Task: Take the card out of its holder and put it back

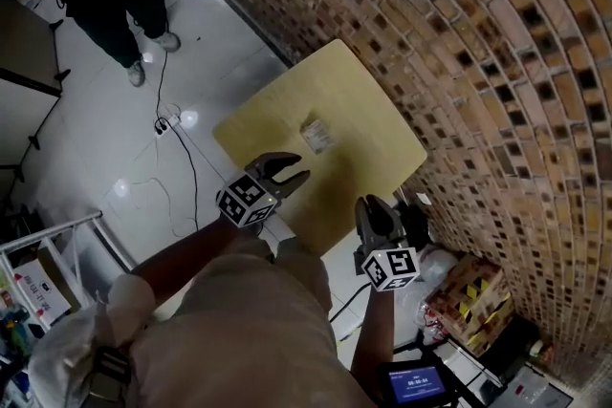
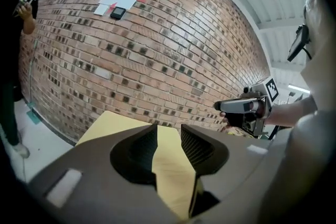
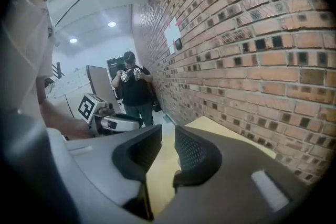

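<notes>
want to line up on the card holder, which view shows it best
The head view: the card holder lies in plain sight near the middle of the yellow table, seen from above. Both gripper views show only tabletop between their jaws; the holder appears in neither.

A small, pale grey rectangular card holder [image 1: 316,135] lies flat near the middle of the light yellow square tabletop [image 1: 368,100], slightly askew to its edges. Its contents are too small to make out.
</notes>
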A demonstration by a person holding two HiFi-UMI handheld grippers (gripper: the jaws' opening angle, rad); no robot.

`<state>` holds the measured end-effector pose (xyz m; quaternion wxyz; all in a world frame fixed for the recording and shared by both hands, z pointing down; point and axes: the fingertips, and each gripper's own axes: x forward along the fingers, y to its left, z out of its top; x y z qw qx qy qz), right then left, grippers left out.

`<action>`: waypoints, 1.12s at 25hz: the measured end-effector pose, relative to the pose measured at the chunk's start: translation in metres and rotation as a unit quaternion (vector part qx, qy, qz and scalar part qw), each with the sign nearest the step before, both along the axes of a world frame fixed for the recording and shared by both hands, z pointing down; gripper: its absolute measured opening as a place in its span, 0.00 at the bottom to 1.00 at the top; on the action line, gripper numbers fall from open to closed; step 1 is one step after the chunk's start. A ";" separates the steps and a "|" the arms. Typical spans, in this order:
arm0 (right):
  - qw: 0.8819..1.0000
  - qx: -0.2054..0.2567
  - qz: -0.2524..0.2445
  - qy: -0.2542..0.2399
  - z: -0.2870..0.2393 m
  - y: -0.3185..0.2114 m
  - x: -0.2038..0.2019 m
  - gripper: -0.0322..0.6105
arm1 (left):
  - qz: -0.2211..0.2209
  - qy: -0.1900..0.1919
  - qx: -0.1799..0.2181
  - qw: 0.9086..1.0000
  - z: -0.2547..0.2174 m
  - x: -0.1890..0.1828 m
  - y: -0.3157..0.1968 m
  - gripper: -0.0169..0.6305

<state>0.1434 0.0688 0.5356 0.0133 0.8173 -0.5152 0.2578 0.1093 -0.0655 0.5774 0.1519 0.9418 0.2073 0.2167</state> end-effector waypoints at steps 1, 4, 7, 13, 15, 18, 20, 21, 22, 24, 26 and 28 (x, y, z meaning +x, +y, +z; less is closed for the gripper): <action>1.000 0.001 -0.008 -0.002 0.004 0.000 0.006 0.16 | -0.003 -0.003 0.013 1.000 -0.001 0.003 0.002 0.26; 0.999 -0.011 -0.033 -0.002 0.019 0.001 0.025 0.17 | -0.024 -0.015 0.036 0.999 -0.003 0.009 0.013 0.27; 0.998 -0.025 -0.056 -0.003 0.036 -0.006 0.045 0.17 | -0.050 -0.027 0.046 0.997 -0.003 0.013 0.019 0.27; 0.992 -0.046 -0.119 -0.011 0.074 -0.028 0.071 0.17 | -0.104 -0.054 0.069 0.991 0.008 0.021 0.017 0.27; 0.989 -0.057 -0.139 -0.011 0.088 -0.034 0.077 0.17 | -0.123 -0.061 0.073 0.988 0.010 0.023 0.019 0.27; 0.983 -0.073 -0.170 -0.013 0.110 -0.045 0.083 0.17 | -0.153 -0.072 0.077 0.983 0.010 0.022 0.021 0.27; 0.978 -0.083 -0.191 -0.014 0.124 -0.053 0.085 0.18 | -0.173 -0.076 0.081 0.979 0.010 0.020 0.022 0.27; 0.975 -0.088 -0.201 -0.015 0.131 -0.058 0.086 0.18 | -0.183 -0.077 0.083 0.977 0.009 0.019 0.023 0.27; 0.973 -0.093 -0.210 -0.016 0.137 -0.062 0.087 0.18 | -0.192 -0.079 0.084 0.975 0.009 0.018 0.025 0.27; 0.969 -0.101 -0.222 -0.019 0.150 -0.071 0.089 0.18 | -0.206 -0.078 0.085 0.972 0.006 0.017 0.029 0.27; 0.966 -0.109 -0.234 -0.022 0.163 -0.078 0.089 0.18 | -0.223 -0.076 0.086 0.968 0.002 0.015 0.033 0.27; 0.963 -0.118 -0.243 -0.022 0.177 -0.085 0.089 0.19 | -0.244 -0.072 0.088 0.963 -0.001 0.012 0.035 0.27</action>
